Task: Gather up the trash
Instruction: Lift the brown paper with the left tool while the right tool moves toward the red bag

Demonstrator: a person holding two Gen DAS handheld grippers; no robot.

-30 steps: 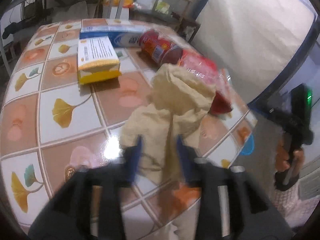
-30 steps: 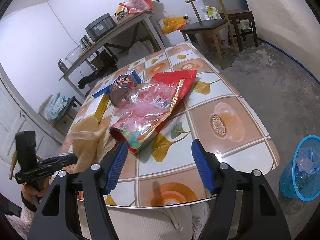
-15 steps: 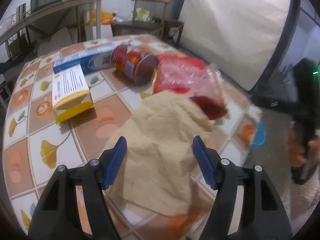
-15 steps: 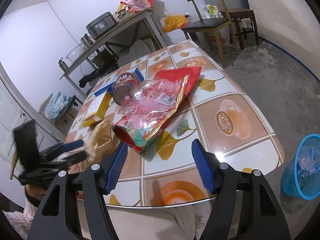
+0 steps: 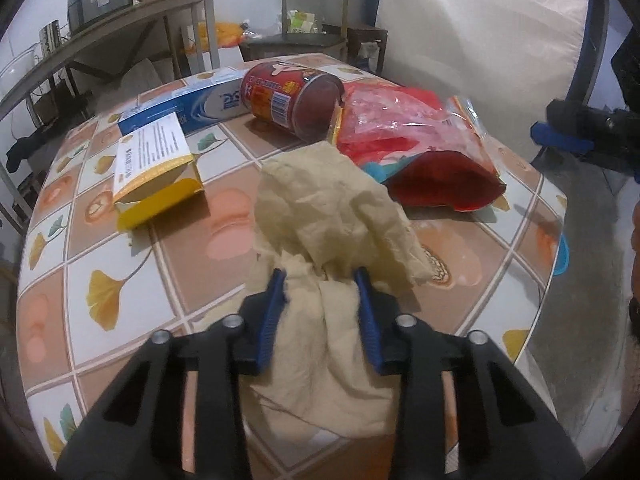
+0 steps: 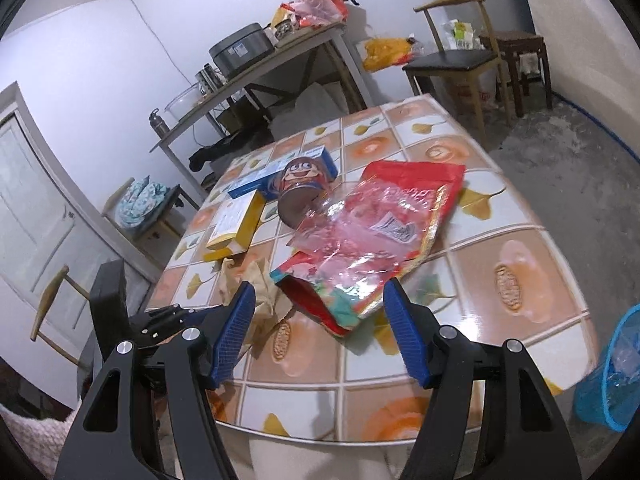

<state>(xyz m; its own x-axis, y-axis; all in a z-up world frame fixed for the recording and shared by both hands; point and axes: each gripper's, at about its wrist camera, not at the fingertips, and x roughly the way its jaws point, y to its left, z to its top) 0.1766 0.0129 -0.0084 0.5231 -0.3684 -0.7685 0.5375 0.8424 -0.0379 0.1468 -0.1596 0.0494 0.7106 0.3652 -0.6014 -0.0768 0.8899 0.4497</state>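
Closest to us, our left gripper (image 5: 321, 280) has just been closing its jaws, and the crumpled beige paper (image 5: 332, 216) is bunched between the blue pads, which press on it from both sides, so we judge it gripped and ready to lift off the tiled table (image 5: 120, 240). Our right gripper (image 6: 318, 304) hangs with its jaws spread wide and nothing between them, above the near table edge and aimed at the red snack bag (image 6: 376, 236). That bag lies flat just beyond the paper, its open mouth toward us. Behind it a red can (image 5: 296, 100) lies on its side, touching the bag, with a yellow carton (image 5: 154, 168) to its left and a blue box (image 5: 188, 106) at the far side. Off the table to the right, on the floor, stands a blue bin (image 6: 612, 376); something pale seems to sit inside it, though the fisheye edge leaves us unsure what. By our reckoning the collecting is in its early part: one piece is in hand but not yet binned, and the bag, can, carton and box all remain on the table.
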